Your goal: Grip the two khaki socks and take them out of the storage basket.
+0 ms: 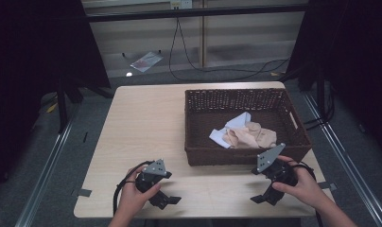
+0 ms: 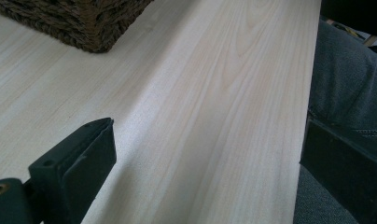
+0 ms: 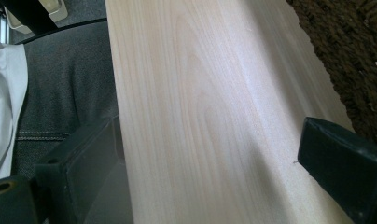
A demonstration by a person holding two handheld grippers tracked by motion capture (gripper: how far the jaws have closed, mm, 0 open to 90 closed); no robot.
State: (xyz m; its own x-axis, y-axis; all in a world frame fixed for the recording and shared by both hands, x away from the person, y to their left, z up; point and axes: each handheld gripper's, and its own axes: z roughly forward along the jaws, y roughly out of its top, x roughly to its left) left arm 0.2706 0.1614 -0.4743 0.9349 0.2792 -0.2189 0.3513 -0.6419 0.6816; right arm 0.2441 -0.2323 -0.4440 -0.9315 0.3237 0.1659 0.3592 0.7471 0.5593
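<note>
A dark wicker basket stands on the right half of the light wooden table. Inside it lie a beige cloth and a white cloth, crumpled together. A hand holds my left gripper near the table's front edge, left of the basket; its jaws stand wide open over bare wood. Just in front of the basket's front right corner, my right gripper is also open, with nothing between the jaws. The basket's corner lies far ahead of the left jaws, and its wall runs beside the right jaws.
The person's jeans-clad legs sit right at the table's front edge. Tape strips mark the table's front corners. On the floor beyond lie a plastic bag and black cables. Dark curtains hang on both sides.
</note>
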